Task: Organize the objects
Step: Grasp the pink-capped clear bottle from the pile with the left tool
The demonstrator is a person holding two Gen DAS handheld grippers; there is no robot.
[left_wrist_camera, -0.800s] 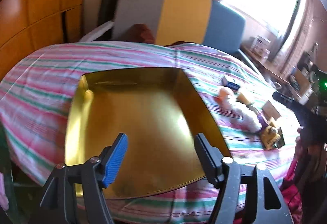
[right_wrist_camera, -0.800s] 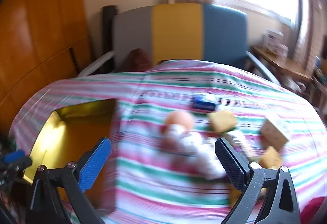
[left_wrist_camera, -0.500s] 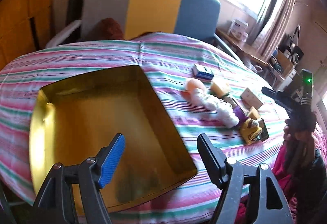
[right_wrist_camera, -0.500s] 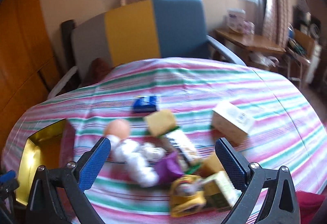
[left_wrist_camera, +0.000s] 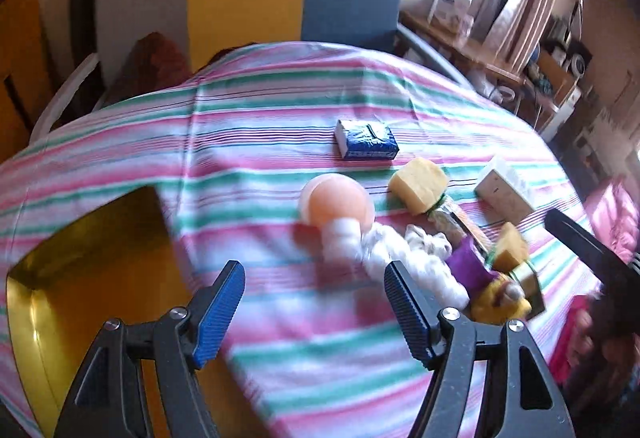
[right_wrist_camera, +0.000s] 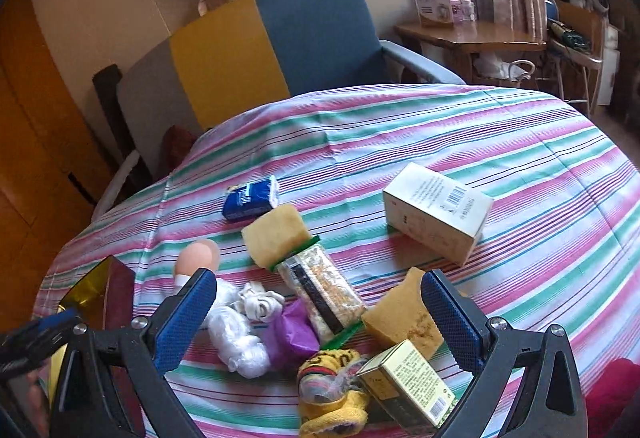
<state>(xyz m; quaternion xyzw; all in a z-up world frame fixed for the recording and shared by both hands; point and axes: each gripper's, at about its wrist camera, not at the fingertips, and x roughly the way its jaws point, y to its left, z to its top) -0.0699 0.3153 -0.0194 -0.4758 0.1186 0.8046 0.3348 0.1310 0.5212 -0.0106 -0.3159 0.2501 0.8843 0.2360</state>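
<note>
- Swung right since the earlier frames: left gripper (left_wrist_camera: 312, 302) now aimed at the object cluster, with the shiny gold rectangular tray (left_wrist_camera: 80, 278) slid off to the lower left of its view.
- Right gripper (right_wrist_camera: 320, 312) likewise turned right, now over the pile; both sets of jaws spread wide, holding nothing.
- Clustered on the pink-and-green striped tablecloth (right_wrist_camera: 480, 126): peach ball (left_wrist_camera: 336, 204), white fluffy bundle (right_wrist_camera: 240, 342), blue tissue pack (right_wrist_camera: 252, 203), yellow sponge block (right_wrist_camera: 276, 236), clear-wrapped snack bar (right_wrist_camera: 324, 292), purple wrapper (right_wrist_camera: 292, 330), yellow patterned sock (right_wrist_camera: 332, 398).
- White cardboard box (right_wrist_camera: 438, 212) apart, further right.
- Bare cloth beyond the pile toward the grey-yellow-blue chair back (right_wrist_camera: 272, 46).
</note>
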